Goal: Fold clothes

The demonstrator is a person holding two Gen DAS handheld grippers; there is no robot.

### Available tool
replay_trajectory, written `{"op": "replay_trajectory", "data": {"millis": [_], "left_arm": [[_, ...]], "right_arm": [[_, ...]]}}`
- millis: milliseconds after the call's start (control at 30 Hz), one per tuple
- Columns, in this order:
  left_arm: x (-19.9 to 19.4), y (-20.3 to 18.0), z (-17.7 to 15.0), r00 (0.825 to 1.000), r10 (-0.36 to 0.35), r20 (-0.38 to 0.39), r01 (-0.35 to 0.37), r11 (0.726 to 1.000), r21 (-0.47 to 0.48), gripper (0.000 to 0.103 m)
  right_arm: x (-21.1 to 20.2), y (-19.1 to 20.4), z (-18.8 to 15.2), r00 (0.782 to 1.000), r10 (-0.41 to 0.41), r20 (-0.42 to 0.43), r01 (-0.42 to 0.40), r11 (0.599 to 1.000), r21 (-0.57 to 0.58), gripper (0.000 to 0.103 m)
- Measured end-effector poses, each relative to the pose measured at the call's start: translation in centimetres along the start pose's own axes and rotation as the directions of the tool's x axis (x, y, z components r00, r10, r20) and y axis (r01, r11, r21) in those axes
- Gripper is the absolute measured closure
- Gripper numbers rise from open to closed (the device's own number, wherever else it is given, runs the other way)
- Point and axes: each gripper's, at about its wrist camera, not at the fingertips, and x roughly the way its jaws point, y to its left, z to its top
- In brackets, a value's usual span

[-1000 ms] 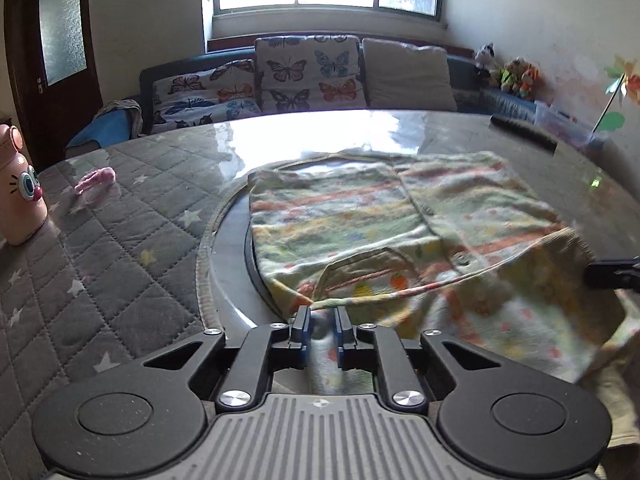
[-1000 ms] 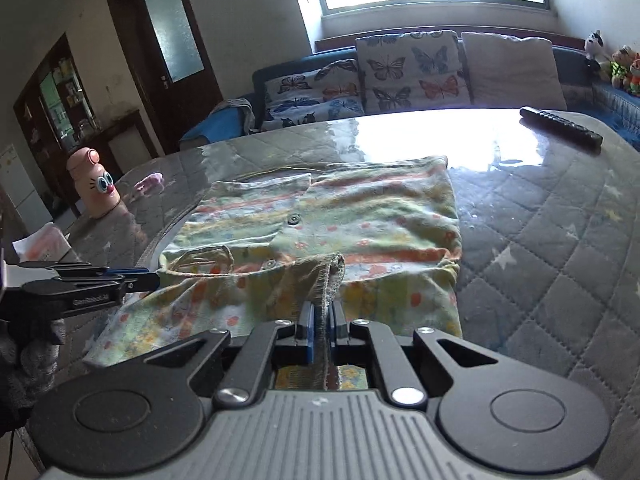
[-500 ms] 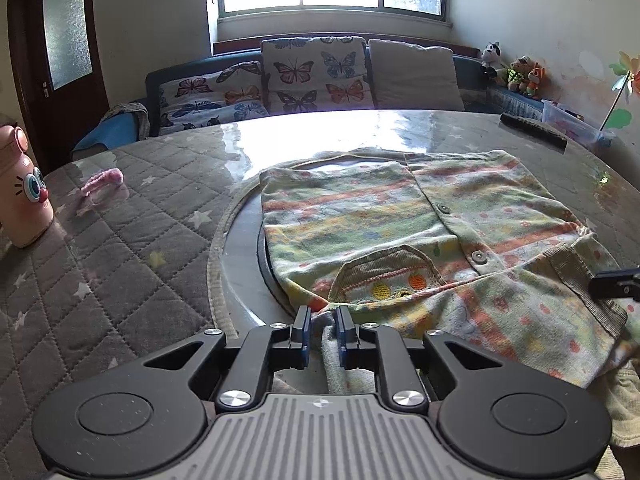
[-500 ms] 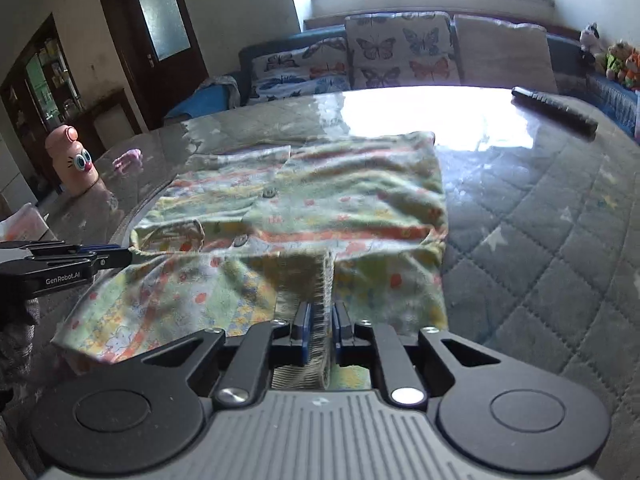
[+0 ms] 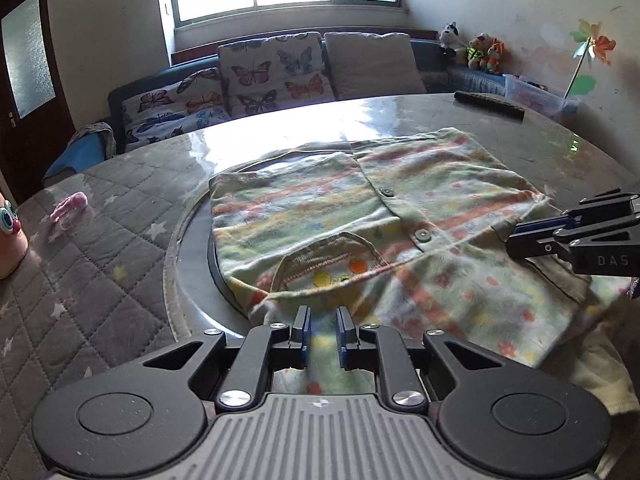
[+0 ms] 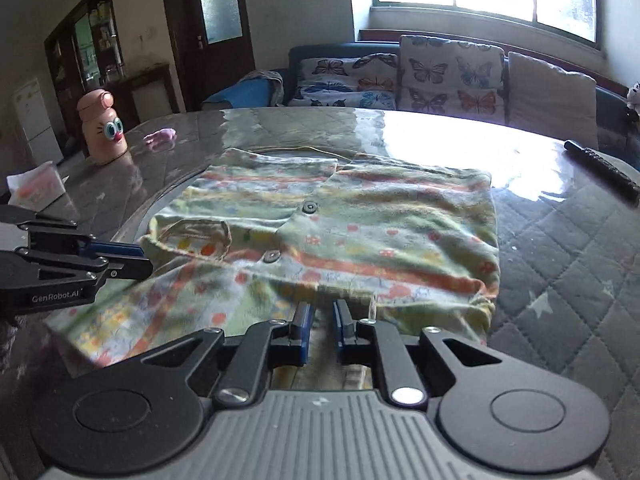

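Left tool (image 5: 323, 330): nearest in its own view; jaws a narrow gap apart, blurred patterned cloth lying between them. Whether it pinches the cloth or has just let go cannot be told.
Right tool (image 6: 320, 330): likewise slightly parted, cloth between and under the fingers; grip cannot be told.
Garment (image 5: 400, 216): small striped, flower-printed buttoned top, spread on the surface just ahead of both tools. Its near part lies doubled over toward the tools, blurred in both views; the far part lies flat, two buttons and a pocket showing.
Surface (image 6: 560, 248): round, glossy, quilted cover with stars.
Step in hand (judgement): a crosswise fold along the near edge, both tools at that edge.
Next move (judgement): calls for both tools working level, so the folded edge stays straight and the doubled layer lies smooth.
Farther left: pink bottle (image 6: 102, 130), tissue pack (image 6: 36, 184).
Farther right: remote control (image 6: 604, 166).
Beyond: sofa with butterfly cushions (image 6: 448, 72).
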Motion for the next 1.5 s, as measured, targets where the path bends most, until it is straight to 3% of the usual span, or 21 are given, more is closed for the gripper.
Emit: {"op": "replay_trajectory", "data": {"millis": [200, 433, 567, 700, 900, 933, 1067, 1200, 1267, 1333, 1500], "left_arm": [[-2.5, -1.9, -2.1, 0.998, -0.065, 0.015, 0.064, 0.995, 0.071, 0.087], [-4.0, -0.6, -4.3, 1.0, -0.025, 0.003, 0.025, 0.998, 0.053, 0.082], [-5.2, -0.9, -4.8, 1.0, -0.008, 0.015, 0.007, 0.994, 0.108, 0.081], [-7.2, -3.2, -5.6, 0.995, -0.076, 0.063, 0.056, 0.961, 0.27, 0.064], [-7.0, -7.0, -6.9, 0.989, -0.134, 0.07, 0.089, 0.892, 0.442, 0.064], [-6.9, -7.6, -7.1, 0.988, -0.14, 0.071, 0.091, 0.88, 0.467, 0.064], [-6.4, -9.1, -7.0, 0.981, -0.171, 0.095, 0.101, 0.859, 0.503, 0.064], [-6.3, -9.4, -6.3, 0.971, -0.209, 0.116, 0.129, 0.865, 0.484, 0.064], [-6.1, -9.2, -5.8, 0.967, -0.221, 0.123, 0.141, 0.875, 0.463, 0.071], [-6.0, -8.8, -5.3, 0.964, -0.231, 0.135, 0.152, 0.889, 0.432, 0.084], [-6.0, -7.2, -3.3, 0.96, -0.234, 0.153, 0.178, 0.934, 0.31, 0.094]], "right_arm": [[-2.0, 0.1, -1.8, 0.999, 0.032, -0.011, -0.032, 0.999, -0.021, 0.081], [-3.9, -0.1, -3.1, 0.998, 0.057, -0.017, -0.057, 0.998, -0.03, 0.079], [-4.4, -0.3, -3.2, 0.998, 0.06, -0.015, -0.061, 0.998, -0.024, 0.079], [-5.0, -0.6, -3.4, 0.998, 0.064, -0.013, -0.064, 0.998, -0.017, 0.079], [-6.5, -1.0, -3.6, 0.998, 0.062, -0.006, -0.062, 0.998, -0.009, 0.077], [-6.9, -1.0, -3.7, 0.998, 0.063, -0.005, -0.063, 0.998, -0.009, 0.073], [-7.6, -1.0, -4.3, 0.998, 0.054, -0.018, -0.054, 0.998, -0.031, 0.069], [-8.3, -0.9, -4.9, 0.999, 0.045, -0.026, -0.046, 0.998, -0.054, 0.06], [-8.6, -0.8, -5.2, 0.999, 0.038, -0.031, -0.04, 0.996, -0.081, 0.06], [-8.8, -0.6, -5.4, 0.999, 0.037, -0.034, -0.04, 0.993, -0.108, 0.058], [-9.1, -0.1, -5.9, 0.998, 0.042, -0.043, -0.049, 0.98, -0.193, 0.054]]}}
